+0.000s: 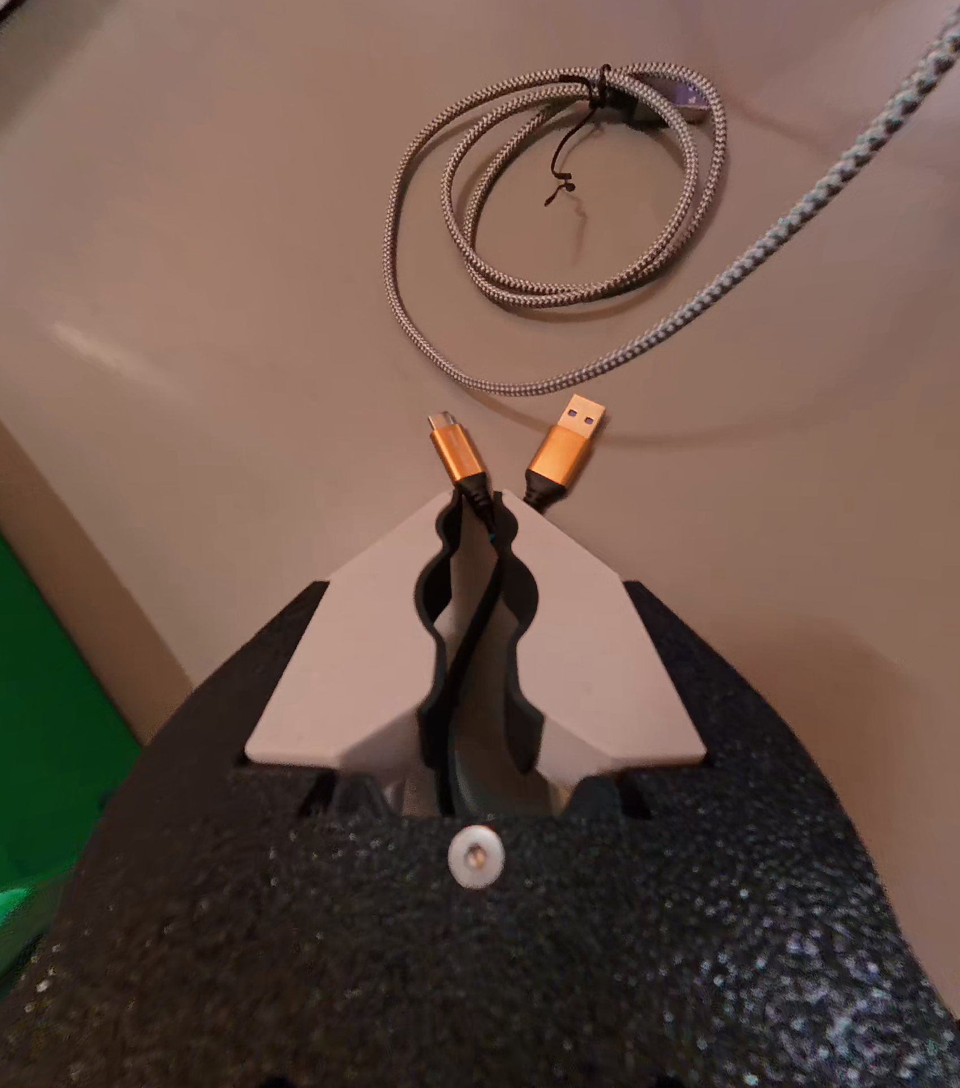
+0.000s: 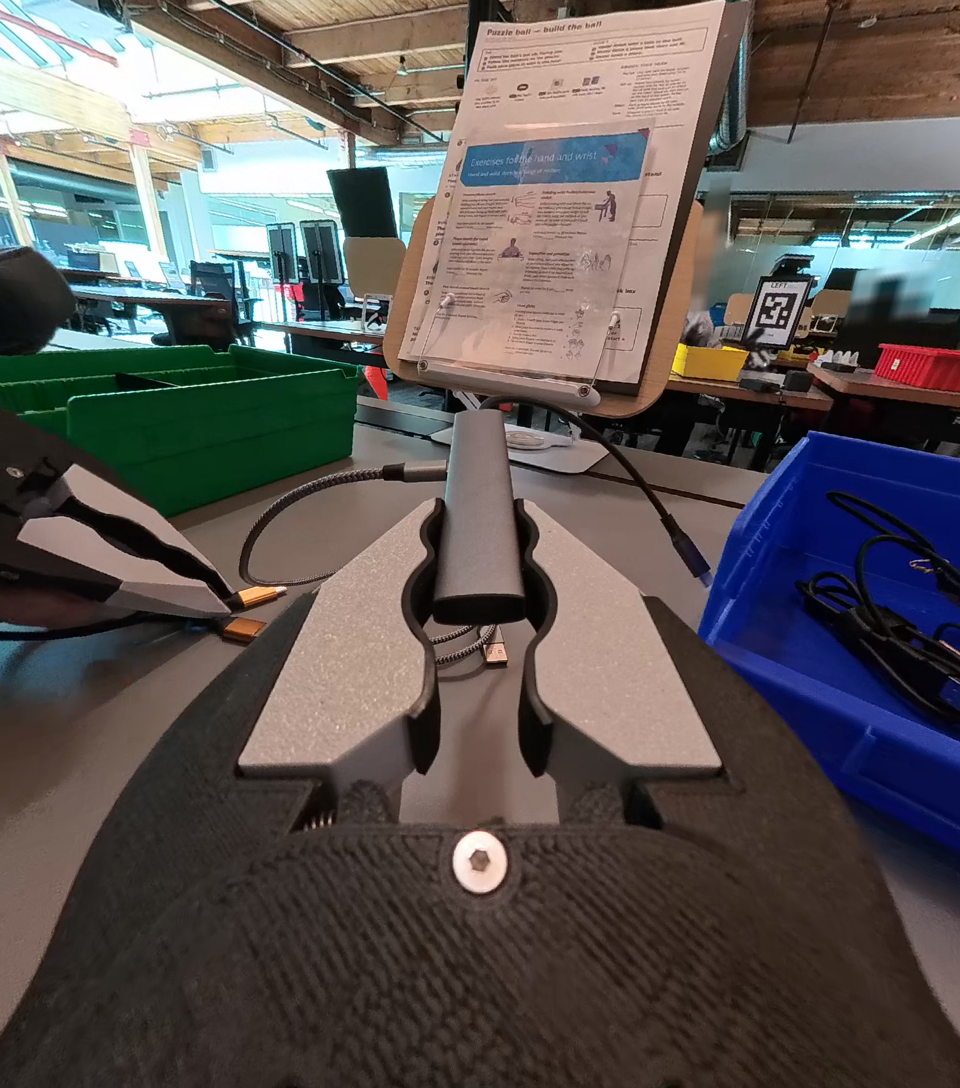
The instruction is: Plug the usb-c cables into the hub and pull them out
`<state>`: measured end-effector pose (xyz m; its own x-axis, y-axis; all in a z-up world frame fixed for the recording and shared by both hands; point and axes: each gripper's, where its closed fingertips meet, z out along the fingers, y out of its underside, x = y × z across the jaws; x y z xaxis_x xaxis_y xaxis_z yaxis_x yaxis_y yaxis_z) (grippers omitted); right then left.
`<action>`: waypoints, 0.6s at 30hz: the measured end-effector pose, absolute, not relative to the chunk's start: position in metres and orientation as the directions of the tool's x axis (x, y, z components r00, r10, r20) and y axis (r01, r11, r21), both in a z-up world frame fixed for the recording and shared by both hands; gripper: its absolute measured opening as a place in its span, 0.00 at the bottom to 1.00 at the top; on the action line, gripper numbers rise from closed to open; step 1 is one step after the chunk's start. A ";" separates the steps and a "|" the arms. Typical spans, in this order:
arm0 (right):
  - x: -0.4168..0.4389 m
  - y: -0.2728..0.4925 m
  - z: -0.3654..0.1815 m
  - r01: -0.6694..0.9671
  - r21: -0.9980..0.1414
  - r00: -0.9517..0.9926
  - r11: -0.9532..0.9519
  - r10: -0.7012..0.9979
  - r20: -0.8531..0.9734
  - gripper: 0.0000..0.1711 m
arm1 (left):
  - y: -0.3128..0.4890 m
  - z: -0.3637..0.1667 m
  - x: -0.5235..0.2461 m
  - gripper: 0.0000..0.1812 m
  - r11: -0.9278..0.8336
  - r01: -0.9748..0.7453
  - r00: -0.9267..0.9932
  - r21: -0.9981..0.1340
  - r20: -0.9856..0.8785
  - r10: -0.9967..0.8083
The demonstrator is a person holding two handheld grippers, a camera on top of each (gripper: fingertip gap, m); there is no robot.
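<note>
My left gripper (image 1: 474, 497) is shut on a black cable just behind its orange USB-C plug (image 1: 454, 447), low over the table. The cable's orange USB-A plug (image 1: 569, 447) lies beside it. My right gripper (image 2: 477, 506) is shut on the grey hub (image 2: 480, 530), held above the table and pointing away. A grey braided cable (image 2: 301, 500) is plugged into the hub's left side. In the right wrist view the left gripper (image 2: 224, 600) sits to the left of the hub with the orange USB-C plug (image 2: 257, 596) sticking out toward it.
The grey braided cable's coil (image 1: 554, 194) lies on the table ahead of the left gripper. A green bin (image 2: 183, 412) stands at back left, a blue bin (image 2: 772, 589) with black cables at right. A document stand (image 2: 536, 235) stands behind the hub. The hub's black lead (image 2: 631, 477) hangs to the right. Spacing between my two grippers at the tips: around 20 cm.
</note>
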<state>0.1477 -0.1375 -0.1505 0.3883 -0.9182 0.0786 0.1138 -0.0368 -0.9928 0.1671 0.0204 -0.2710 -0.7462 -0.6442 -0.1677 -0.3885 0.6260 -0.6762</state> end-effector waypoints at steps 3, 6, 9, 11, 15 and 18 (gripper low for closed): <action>0.148 -0.138 -0.150 0.113 -0.993 0.390 -0.033 -0.918 0.074 0.13 | 0.020 -0.271 0.167 0.04 0.588 -0.388 -0.751 -0.710 -0.126 -0.648; 0.147 -0.139 -0.150 0.113 -0.993 0.391 -0.021 -0.918 0.063 0.13 | 0.019 -0.270 0.167 0.03 0.590 -0.344 -0.781 -0.730 -0.126 -0.612; 0.147 -0.142 -0.148 0.115 -0.993 0.390 0.005 -0.920 0.040 0.13 | 0.018 -0.264 0.165 0.02 0.640 -0.239 -0.825 -0.730 -0.195 -0.531; 0.147 -0.144 -0.148 0.112 -0.994 0.394 0.019 -0.919 0.027 0.13 | 0.018 -0.255 0.159 0.02 0.646 -0.223 -0.844 -0.731 -0.187 -0.503; 0.147 -0.142 -0.149 0.108 -0.994 0.401 0.012 -0.915 0.032 0.13 | 0.015 -0.226 0.141 0.02 0.622 -0.260 -0.898 -0.739 -0.052 -0.437; 0.147 -0.142 -0.149 0.111 -0.994 0.397 0.006 -0.917 0.039 0.13 | 0.018 -0.204 0.138 0.02 0.577 -0.313 -0.900 -0.754 0.042 -0.434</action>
<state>0.1469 -0.1419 -0.1488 0.3973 -0.9169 0.0391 0.1113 0.0059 -0.9938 0.1381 0.0181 -0.2044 -0.9001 -0.4335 0.0422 -0.3134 0.5773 -0.7540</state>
